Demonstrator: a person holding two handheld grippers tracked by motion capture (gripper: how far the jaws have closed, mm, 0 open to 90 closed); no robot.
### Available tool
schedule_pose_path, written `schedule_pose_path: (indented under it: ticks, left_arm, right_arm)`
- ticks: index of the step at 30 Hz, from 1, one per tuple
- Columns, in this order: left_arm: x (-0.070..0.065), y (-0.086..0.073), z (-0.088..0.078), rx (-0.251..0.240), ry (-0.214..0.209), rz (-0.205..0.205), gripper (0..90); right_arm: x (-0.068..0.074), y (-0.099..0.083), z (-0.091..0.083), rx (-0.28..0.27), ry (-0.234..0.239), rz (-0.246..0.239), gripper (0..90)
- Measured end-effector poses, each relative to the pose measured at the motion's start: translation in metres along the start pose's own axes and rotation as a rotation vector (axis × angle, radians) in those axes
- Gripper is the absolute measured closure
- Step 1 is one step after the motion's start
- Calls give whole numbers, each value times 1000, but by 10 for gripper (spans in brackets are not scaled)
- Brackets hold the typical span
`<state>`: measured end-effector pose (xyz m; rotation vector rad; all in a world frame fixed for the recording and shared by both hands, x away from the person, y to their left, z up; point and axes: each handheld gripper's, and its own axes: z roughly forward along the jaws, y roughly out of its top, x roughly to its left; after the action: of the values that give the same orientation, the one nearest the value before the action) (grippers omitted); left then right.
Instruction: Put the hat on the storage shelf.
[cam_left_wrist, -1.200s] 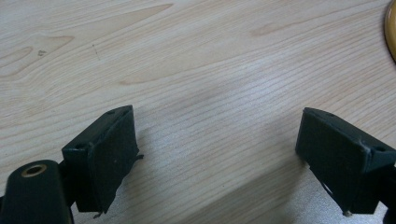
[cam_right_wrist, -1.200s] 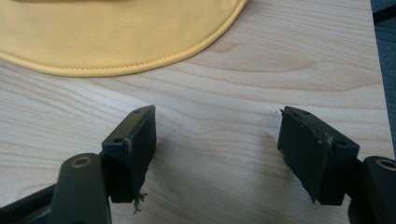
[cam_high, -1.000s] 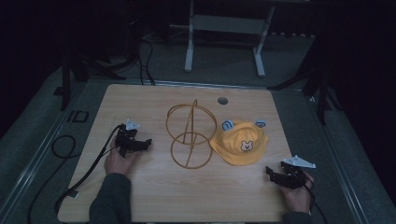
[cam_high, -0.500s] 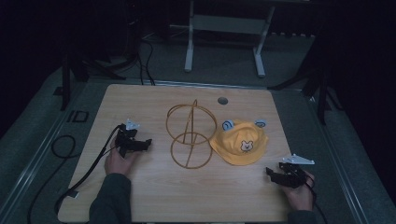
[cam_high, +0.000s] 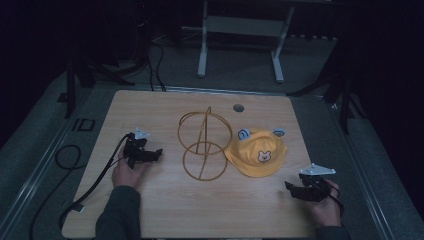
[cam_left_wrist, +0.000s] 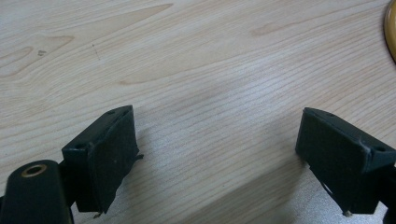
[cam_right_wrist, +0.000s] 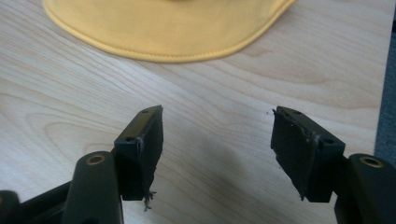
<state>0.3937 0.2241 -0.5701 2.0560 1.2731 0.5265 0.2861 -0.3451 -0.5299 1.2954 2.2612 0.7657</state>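
Beside the wire stand (cam_high: 204, 145), yellow bear-face hat (cam_high: 256, 152) lies flat; both jaws released.

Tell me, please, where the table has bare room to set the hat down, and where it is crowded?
Free patches: the table's far left corner beyond the left gripper, and the near strip between both hands, below the wire stand. Crowded: the middle, where the hat lies against the stand, and the near right corner by the right gripper.
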Motion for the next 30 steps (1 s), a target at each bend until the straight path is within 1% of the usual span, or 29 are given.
schedule_pose_path:
  ticks: [2,7,13,14,19,24,27,28,30]
  left_arm:
    - [0,0,0,0,0,0,124]
    - [0,0,0,0,0,0,124]
    - [0,0,0,0,0,0,125]
    - [0,0,0,-2,0,-2,124]
    - [0,0,0,-2,0,-2,124]
    - [0,0,0,0,0,-2,125]
    - [0,0,0,0,-1,-2,125]
    - [0,0,0,0,-1,-2,125]
    - [0,0,0,0,0,-2,124]
  right_arm:
    - [2,5,-6,1,6,-24,342]
    - [4,13,-15,-5,19,-54,342]
    - [3,20,-20,-3,38,-70,342]
    - [2,25,-22,-3,42,-84,341]
    - [1,32,-25,1,56,-105,337]
    - [3,40,-25,22,72,-138,333]
    - [4,45,-26,31,90,-149,329]
    - [4,47,-27,37,102,-156,336]
    - [6,50,-28,41,110,-173,338]
